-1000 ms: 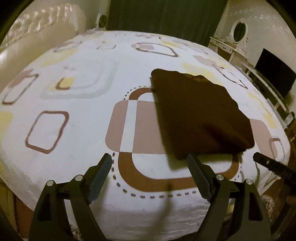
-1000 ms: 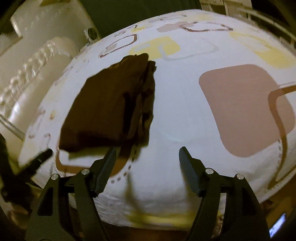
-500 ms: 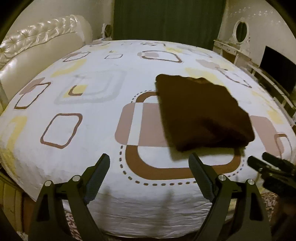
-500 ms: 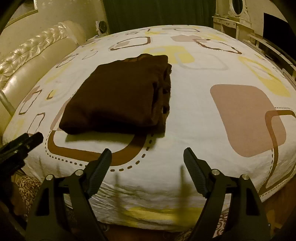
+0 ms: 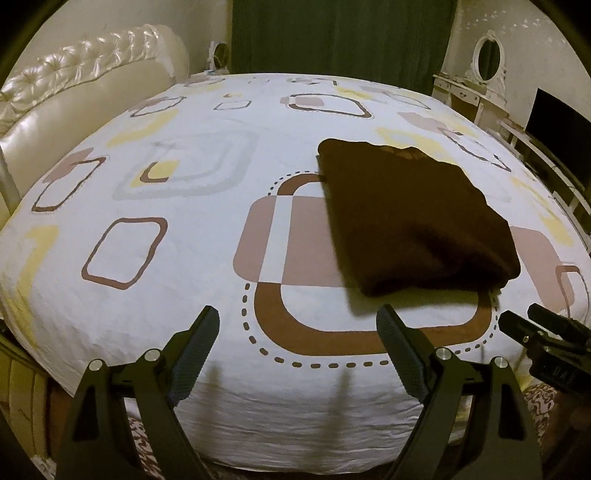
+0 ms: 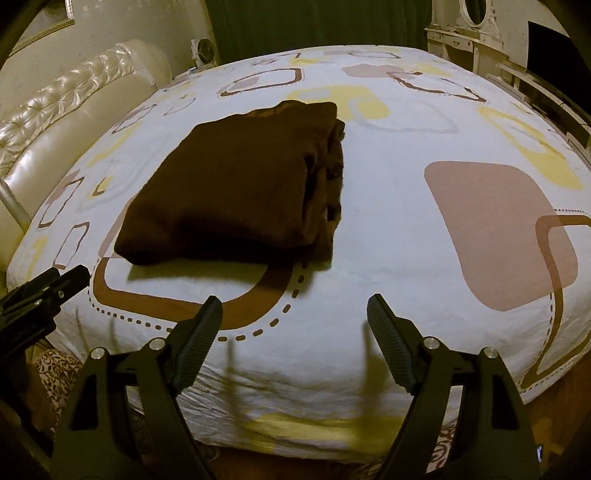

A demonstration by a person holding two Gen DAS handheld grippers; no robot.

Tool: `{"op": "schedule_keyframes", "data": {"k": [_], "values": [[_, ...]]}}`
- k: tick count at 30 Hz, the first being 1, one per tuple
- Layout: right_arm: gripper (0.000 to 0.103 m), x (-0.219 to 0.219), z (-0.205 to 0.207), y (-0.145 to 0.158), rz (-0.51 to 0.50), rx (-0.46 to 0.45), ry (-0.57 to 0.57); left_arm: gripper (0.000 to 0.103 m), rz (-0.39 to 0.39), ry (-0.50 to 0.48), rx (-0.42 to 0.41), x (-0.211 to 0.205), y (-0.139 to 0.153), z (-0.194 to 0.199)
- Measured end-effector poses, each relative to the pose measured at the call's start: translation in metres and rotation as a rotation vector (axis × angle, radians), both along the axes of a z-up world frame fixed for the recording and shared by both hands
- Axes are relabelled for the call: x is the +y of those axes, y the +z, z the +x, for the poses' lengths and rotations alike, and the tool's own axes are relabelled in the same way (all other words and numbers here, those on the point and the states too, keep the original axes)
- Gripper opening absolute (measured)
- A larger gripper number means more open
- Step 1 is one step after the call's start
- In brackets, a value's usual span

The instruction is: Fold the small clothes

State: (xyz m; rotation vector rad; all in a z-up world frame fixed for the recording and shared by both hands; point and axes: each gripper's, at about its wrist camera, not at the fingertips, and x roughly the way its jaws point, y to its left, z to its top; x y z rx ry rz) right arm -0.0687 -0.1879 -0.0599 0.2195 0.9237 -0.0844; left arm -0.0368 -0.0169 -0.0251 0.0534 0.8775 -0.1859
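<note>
A dark brown garment (image 5: 413, 218) lies folded into a thick rectangle on the patterned bed sheet (image 5: 177, 206); it also shows in the right wrist view (image 6: 236, 188), with its layered edges on the right side. My left gripper (image 5: 297, 317) is open and empty, above the bed's near edge, to the left of and short of the garment. My right gripper (image 6: 293, 306) is open and empty, short of the garment's near right corner. Each gripper shows at the edge of the other's view: the right one (image 5: 543, 332), the left one (image 6: 40, 291).
A cream tufted headboard (image 5: 85, 96) stands at the left. Dark green curtains (image 5: 332, 33) hang behind the bed. A white dresser with an oval mirror (image 5: 487, 59) and a dark screen (image 5: 561, 125) stand at the right. A patterned rug (image 6: 55, 373) lies by the bed.
Both grippers have drawn back from the folded garment toward the bed's near edge and levelled out. The garment has stayed in place.
</note>
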Motion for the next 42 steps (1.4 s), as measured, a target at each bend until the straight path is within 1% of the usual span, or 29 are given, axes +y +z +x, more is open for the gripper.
{"op": "schedule_keyframes", "data": {"k": [4,16,31,34,37,40,42], "values": [[0.081,0.001,0.0,0.0,0.002,0.002,0.003,0.086,0.008,0.001,-0.005,-0.001,0.001,-0.001],[0.081,0.001,0.0,-0.001,0.004,0.008,0.003,0.086,-0.008,-0.002,-0.022,-0.001,0.009,-0.004],[0.081,-0.001,0.001,-0.004,0.001,0.008,0.005,0.086,-0.007,-0.021,-0.037,-0.007,0.013,-0.007],[0.081,-0.001,0.001,-0.004,-0.002,0.01,0.007,0.086,0.013,-0.008,-0.043,-0.008,0.013,-0.007],[0.081,-0.001,0.002,-0.006,0.0,0.016,0.007,0.087,0.07,-0.001,-0.08,-0.014,0.016,-0.011],[0.081,-0.001,0.002,-0.006,0.005,0.018,0.006,0.088,0.06,-0.029,-0.1,-0.018,0.019,-0.016],[0.081,-0.002,0.002,-0.006,0.008,0.019,0.004,0.088,0.065,-0.028,-0.12,-0.021,0.022,-0.02]]}}
